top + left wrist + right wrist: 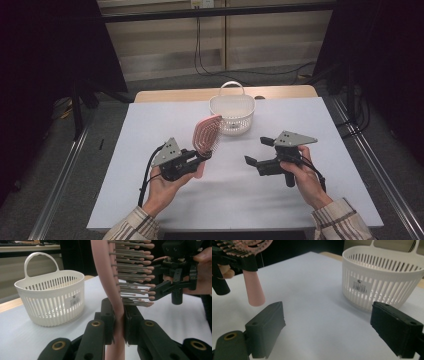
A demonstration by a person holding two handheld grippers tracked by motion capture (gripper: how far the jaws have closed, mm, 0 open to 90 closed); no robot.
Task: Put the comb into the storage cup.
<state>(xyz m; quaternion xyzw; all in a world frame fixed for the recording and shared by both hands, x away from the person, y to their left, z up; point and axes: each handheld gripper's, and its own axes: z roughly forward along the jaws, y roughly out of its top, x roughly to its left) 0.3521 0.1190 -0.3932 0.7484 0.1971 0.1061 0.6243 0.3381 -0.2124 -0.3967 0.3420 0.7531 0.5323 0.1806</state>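
A pink hairbrush (206, 134) with metal bristles is held up off the white table. My left gripper (200, 157) is shut on its neck, the head tilted up toward the basket. In the left gripper view the black jaws clamp the pink hairbrush (110, 287) on both sides, bristles pointing right. A white slotted basket (232, 112) with a loop handle stands at the table's far middle. My right gripper (260, 150) hangs open over the table, right of the brush, nothing between its jaws. The right gripper view has the brush handle (253, 288) at its upper left and the basket (382, 277) ahead.
The white table top (150, 130) lies on a wooden one whose far edge shows behind the basket. Dark stands and cables flank the table, with metal rails along both sides. The person's forearms in plaid sleeves enter from the near edge.
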